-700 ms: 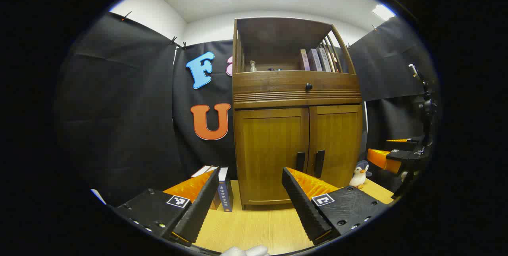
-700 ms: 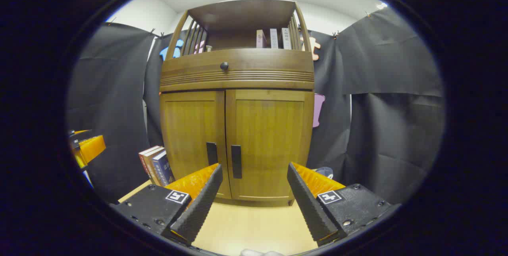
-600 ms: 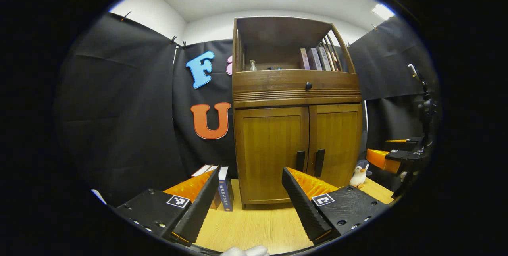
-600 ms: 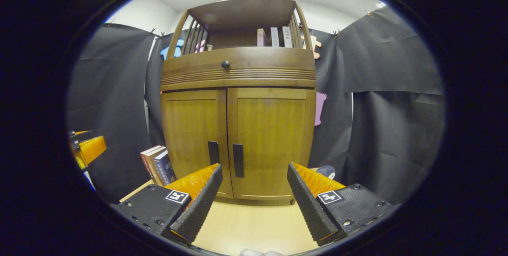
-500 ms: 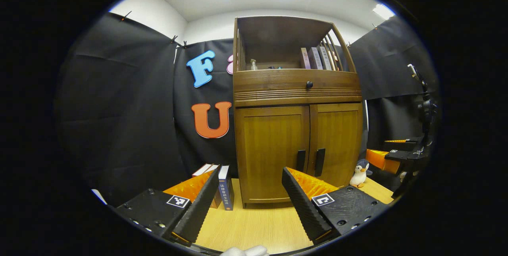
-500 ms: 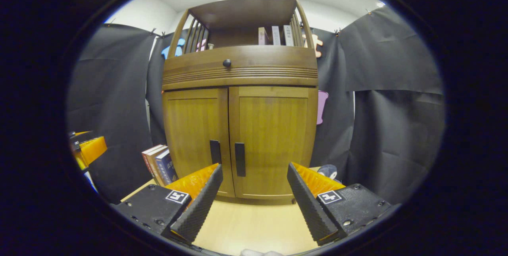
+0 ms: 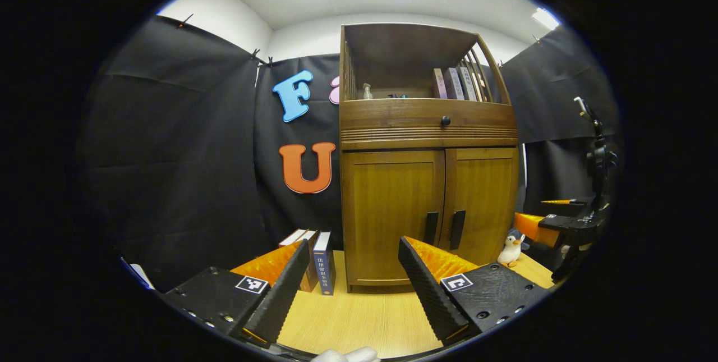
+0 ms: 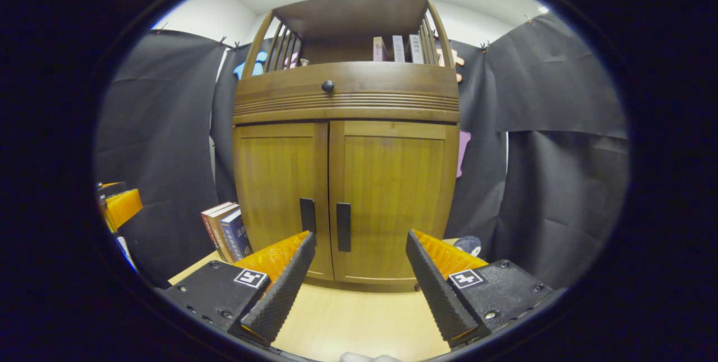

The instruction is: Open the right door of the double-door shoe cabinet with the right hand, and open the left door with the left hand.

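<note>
A wooden shoe cabinet (image 7: 426, 126) (image 8: 345, 104) stands on a light wood table, both doors closed. The left door (image 7: 392, 210) (image 8: 277, 193) and right door (image 7: 482, 199) (image 8: 392, 193) each carry a dark vertical handle near the middle seam: left handle (image 7: 431, 228) (image 8: 307, 216), right handle (image 7: 457, 229) (image 8: 343, 227). My left gripper (image 7: 353, 272) is open, short of the cabinet and facing the left door. My right gripper (image 8: 359, 264) is open, short of the right door, its handle just above the gap. The right gripper (image 7: 538, 228) also appears at the right edge of the left gripper view.
Several books (image 7: 317, 261) (image 8: 224, 230) stand left of the cabinet. A toy penguin (image 7: 510, 250) sits at its right. Above the doors are a drawer with a knob (image 7: 445, 121) (image 8: 327, 86) and an open shelf with books. A stand (image 7: 594, 154) rises at the far right.
Both views have drifted a little, so the cabinet sits slightly further right in each. Both grippers stay open and the doors stay closed.
</note>
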Demonstrator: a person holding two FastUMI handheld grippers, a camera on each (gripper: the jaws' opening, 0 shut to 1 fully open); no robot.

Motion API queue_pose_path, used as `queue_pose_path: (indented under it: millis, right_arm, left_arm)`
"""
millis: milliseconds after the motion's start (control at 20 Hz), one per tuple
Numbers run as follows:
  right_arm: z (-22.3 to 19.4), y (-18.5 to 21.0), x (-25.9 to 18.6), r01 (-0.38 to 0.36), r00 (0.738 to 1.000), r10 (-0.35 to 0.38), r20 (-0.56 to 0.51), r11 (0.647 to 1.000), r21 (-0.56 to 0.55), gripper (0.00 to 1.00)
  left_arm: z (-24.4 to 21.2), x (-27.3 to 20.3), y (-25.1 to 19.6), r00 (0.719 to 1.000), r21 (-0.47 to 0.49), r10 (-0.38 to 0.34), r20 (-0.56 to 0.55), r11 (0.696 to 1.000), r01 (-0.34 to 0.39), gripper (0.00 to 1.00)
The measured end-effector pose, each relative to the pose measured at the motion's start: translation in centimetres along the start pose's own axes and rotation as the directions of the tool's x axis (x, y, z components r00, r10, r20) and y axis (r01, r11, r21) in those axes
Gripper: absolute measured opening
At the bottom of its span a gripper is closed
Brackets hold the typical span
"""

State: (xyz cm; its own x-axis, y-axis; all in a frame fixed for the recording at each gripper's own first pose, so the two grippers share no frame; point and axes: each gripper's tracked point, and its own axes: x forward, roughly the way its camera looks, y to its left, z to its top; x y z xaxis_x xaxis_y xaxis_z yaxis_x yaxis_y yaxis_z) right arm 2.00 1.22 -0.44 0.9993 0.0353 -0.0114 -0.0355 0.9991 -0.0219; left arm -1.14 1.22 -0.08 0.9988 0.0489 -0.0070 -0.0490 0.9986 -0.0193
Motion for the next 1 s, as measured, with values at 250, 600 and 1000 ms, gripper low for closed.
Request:
queue_pose_path:
  millis: [250, 600, 1000]
  right_arm:
    - [0.4, 0.0, 4.1, 0.021, 1.0, -0.02, 0.023, 1.0, -0.007, 1.0]
    - [-1.2, 1.5, 13.9, 0.034, 0.999, -0.035, -0.008, 0.999, -0.005, 1.0]
    - [-4.8, 3.8, 22.2, 0.011, 0.996, -0.014, -0.088, 1.0, -0.027, 0.71]
  left_arm:
    - [0.2, -0.7, -0.3, 1.0, -0.012, -0.023, -0.006, 1.0, 0.023, 0.96]
    - [-0.3, -2.4, 1.0, 1.0, -0.005, 0.019, -0.025, 1.0, -0.019, 0.96]
    - [-1.1, -4.3, 2.6, 0.994, 0.01, 0.091, -0.059, 0.996, -0.091, 0.96]
